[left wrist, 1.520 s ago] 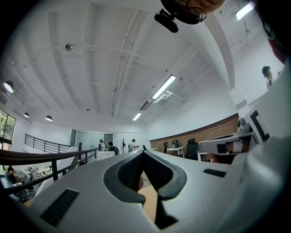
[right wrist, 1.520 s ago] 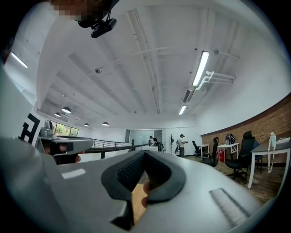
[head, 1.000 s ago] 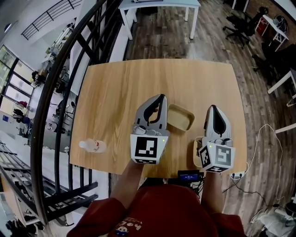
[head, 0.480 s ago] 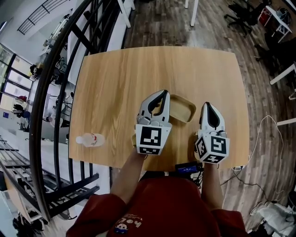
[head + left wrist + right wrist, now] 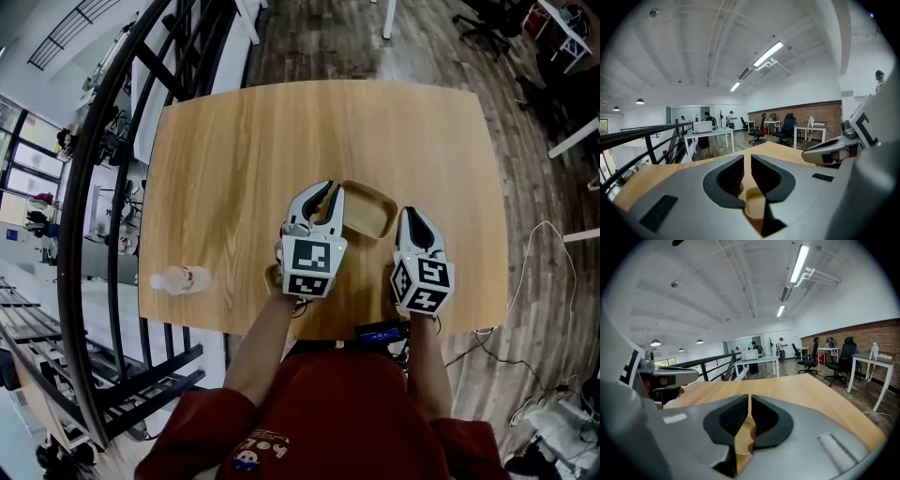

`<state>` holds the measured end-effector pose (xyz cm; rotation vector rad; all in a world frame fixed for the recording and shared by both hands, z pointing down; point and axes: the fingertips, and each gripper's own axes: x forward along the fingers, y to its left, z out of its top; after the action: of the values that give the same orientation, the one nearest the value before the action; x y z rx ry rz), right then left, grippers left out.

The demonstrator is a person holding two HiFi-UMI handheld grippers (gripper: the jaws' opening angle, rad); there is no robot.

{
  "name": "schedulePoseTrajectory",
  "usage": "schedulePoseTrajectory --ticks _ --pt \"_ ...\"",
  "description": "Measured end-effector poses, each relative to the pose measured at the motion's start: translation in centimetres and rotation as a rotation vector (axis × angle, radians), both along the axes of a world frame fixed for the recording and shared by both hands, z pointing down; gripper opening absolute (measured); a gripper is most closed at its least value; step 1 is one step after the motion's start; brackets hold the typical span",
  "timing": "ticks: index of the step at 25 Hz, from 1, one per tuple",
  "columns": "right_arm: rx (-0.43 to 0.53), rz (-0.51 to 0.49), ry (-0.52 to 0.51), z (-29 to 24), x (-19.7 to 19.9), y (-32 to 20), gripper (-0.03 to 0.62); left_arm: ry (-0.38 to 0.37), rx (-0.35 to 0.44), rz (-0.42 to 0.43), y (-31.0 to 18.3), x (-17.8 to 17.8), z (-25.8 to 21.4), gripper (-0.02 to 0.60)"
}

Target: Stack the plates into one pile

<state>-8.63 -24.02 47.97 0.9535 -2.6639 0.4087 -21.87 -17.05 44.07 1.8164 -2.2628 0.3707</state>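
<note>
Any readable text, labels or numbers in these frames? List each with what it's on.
None legible.
Bottle label: too small to read.
Print on the red shirt: blurred.
Left marker cube, right marker cube: black-and-white square patterns, no letters.
Blue-lit device at the table edge: too small.

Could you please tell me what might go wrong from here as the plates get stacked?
1. The left gripper has just been opening its jaws, but they stand only narrowly apart with nothing between them. At that gap they may shove the tan plate rather than take its rim.
2. The bottle lies on its side near the edge of the table at the head view's left. A nudge could roll it off.
</note>
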Motion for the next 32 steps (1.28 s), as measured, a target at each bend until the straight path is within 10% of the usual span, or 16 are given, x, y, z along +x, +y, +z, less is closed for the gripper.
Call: schedulePoseTrajectory --ticks 32 --pt "-0.573 0.115 0.217 13.5 0.9 -0.5 0.107 0.27 -0.598 0.125 -1.7 -0.7 17.5 0.186"
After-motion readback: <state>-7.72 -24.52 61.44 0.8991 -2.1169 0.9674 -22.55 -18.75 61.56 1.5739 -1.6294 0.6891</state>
